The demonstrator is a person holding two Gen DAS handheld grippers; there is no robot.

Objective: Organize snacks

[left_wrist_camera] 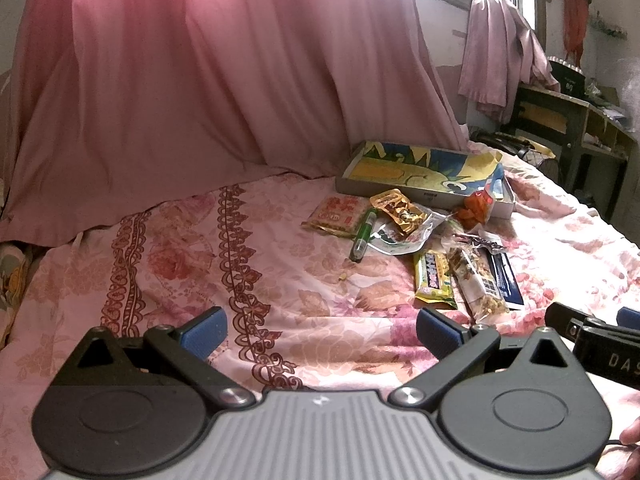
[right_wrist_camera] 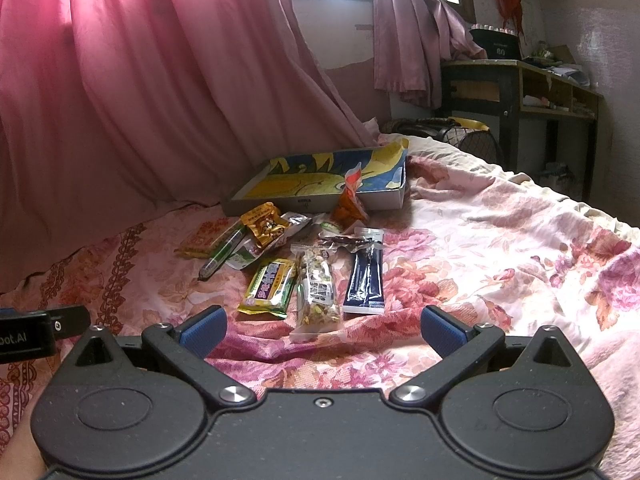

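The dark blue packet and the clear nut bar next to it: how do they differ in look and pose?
The dark blue packet is opaque and flat; the clear nut bar is see-through, showing lumpy nuts inside. The blue packet lies almost straight toward the camera in the right wrist view, while the nut bar reaches nearer to the tongs. Both are long, narrow, and lie flat on the floral bedspread, outside the box.

The right gripper hovers over the bed, jaws spread wide and empty. Just ahead of them lie snack packets; beyond those sits a shallow box.
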